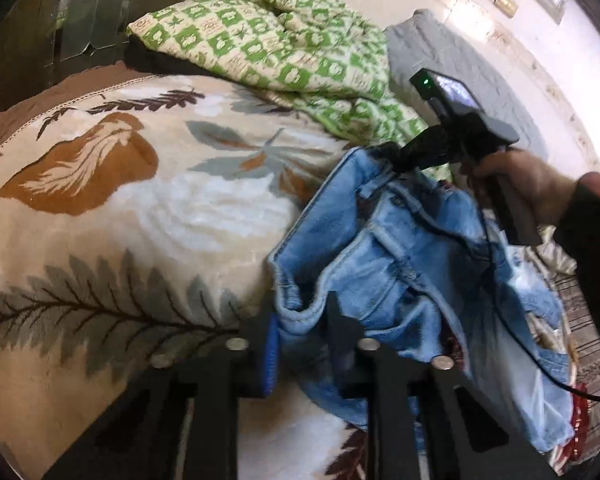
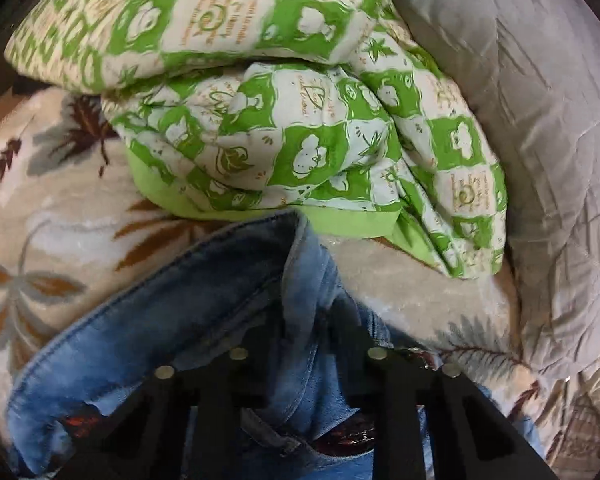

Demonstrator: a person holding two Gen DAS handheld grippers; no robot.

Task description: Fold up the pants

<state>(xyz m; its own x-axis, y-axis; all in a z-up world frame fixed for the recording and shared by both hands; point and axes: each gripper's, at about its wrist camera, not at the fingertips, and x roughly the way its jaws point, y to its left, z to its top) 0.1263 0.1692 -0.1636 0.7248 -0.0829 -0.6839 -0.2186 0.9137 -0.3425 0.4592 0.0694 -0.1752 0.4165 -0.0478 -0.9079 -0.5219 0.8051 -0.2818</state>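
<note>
Light blue denim pants (image 1: 400,256) hang bunched between the two grippers above a leaf-patterned blanket (image 1: 140,208). My left gripper (image 1: 300,316) is shut on the waistband edge at the bottom centre of the left wrist view. My right gripper (image 1: 396,156), held by a hand (image 1: 528,184), is shut on the other end of the waistband at the upper right. In the right wrist view the right gripper (image 2: 300,320) pinches a fold of the pants (image 2: 172,328), with the waistband running off to the lower left.
A green-and-cream checked quilt (image 1: 284,44) lies folded at the far side of the bed; it also shows in the right wrist view (image 2: 300,128). A grey pillow (image 2: 540,140) lies to its right. A wall (image 1: 520,40) stands behind. A dark headboard (image 1: 80,12) is at the far left.
</note>
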